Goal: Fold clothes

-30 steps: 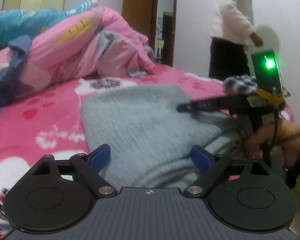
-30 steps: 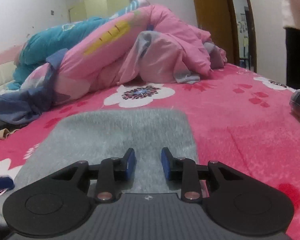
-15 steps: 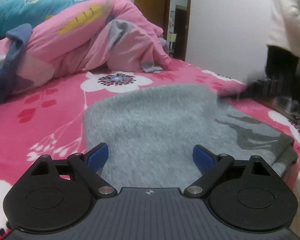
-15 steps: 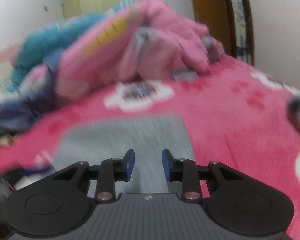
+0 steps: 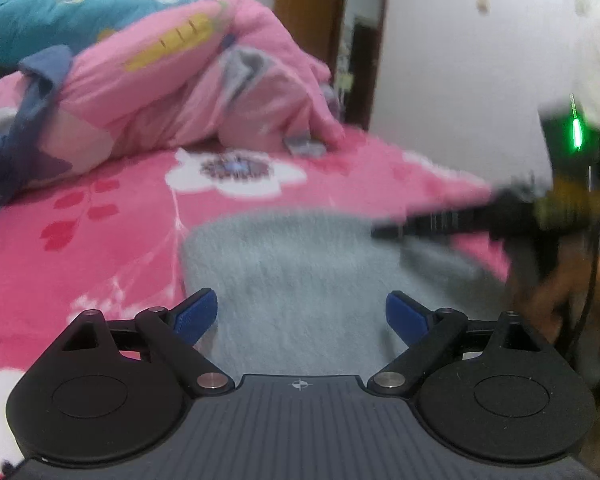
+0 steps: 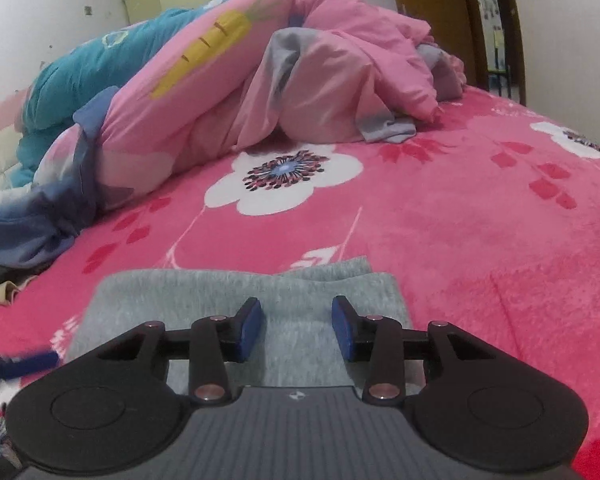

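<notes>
A soft grey knitted garment (image 6: 244,312) lies flat on the bright pink blanket with big white flowers (image 6: 480,216), close to the near edge of the bed. It looks folded at least once already, with a second layer peeking out at its far right corner.

The left gripper (image 5: 300,316) has its blue pads spread wide, with nothing pinched between them. It hangs over the near part of the grey cloth. The right gripper (image 6: 296,328) is opening its jaws just now. The cloth lies under the gap, but the pads do not press on it.

The step in hand looks like letting go and getting ready for the next fold. To do it well, each gripper should pinch one corner of the same edge, grab all the layers together, and lift and lay them over slowly so the edges line up.

There is lots of bare pink blanket beyond the garment and to its right. The heap of pink and blue quilts (image 6: 228,80) sits well behind, so it is not in the way. In the left view the other gripper is blurry on the right, just above the cloth's far edge.
</notes>
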Action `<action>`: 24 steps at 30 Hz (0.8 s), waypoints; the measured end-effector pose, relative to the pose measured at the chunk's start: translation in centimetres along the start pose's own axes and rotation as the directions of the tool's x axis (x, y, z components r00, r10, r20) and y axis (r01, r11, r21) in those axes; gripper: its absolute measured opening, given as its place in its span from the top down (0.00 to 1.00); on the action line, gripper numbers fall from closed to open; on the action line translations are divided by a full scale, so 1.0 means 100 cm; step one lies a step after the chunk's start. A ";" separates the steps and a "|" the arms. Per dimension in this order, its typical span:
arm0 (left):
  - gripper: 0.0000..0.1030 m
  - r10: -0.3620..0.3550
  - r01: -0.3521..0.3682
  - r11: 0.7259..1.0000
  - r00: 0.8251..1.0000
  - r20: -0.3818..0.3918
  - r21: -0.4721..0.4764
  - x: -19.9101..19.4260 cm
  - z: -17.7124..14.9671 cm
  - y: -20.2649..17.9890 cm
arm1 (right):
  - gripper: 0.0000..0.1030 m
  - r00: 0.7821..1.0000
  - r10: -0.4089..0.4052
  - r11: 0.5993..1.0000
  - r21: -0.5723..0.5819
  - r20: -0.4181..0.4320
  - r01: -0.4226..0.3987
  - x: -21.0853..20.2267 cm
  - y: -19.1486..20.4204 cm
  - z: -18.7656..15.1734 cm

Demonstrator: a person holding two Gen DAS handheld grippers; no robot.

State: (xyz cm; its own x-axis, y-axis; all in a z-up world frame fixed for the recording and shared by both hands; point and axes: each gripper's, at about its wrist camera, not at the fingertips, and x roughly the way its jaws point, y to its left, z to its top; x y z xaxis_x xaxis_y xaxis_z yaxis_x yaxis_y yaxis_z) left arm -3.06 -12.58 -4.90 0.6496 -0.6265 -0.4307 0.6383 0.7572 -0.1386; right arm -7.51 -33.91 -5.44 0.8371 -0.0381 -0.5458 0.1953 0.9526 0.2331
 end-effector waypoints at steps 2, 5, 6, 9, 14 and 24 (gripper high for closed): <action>0.08 0.015 -0.015 1.000 1.000 0.003 -0.007 0.004 0.015 -0.001 | 0.60 1.000 0.008 1.000 0.013 0.005 -0.008 0.000 -0.003 -0.001; 0.08 0.054 -0.055 0.998 0.990 -0.134 -0.007 0.037 0.019 -0.003 | 0.60 0.999 0.031 0.998 0.050 0.013 -0.031 -0.003 -0.008 -0.001; 0.07 0.076 -0.079 0.997 0.982 -0.172 -0.011 0.048 0.015 -0.003 | 0.60 0.999 0.038 0.997 0.063 0.017 -0.039 -0.004 -0.010 -0.001; 0.05 0.110 -0.110 0.994 0.982 -0.152 0.008 0.053 0.005 -0.007 | 0.60 0.999 0.039 0.997 0.072 0.019 -0.040 -0.005 -0.010 0.000; 0.09 0.126 -0.132 0.991 0.981 -0.149 -0.035 0.043 0.013 0.000 | 0.61 0.999 0.030 0.998 0.051 0.028 -0.032 -0.017 -0.001 0.016; 0.04 0.194 -0.194 0.981 0.955 -0.225 0.022 0.071 0.021 -0.009 | 0.61 0.999 0.000 0.999 0.038 -0.045 0.002 0.011 -0.009 0.034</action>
State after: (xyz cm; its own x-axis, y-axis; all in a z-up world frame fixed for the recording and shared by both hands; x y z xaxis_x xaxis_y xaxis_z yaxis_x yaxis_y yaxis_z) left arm 1.83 -18.11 -5.92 0.6508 -0.4098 -0.6392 0.5094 0.8599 -0.0326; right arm -5.00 -35.82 -3.52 0.8131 -0.0245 -0.5816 0.2163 0.9403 0.2628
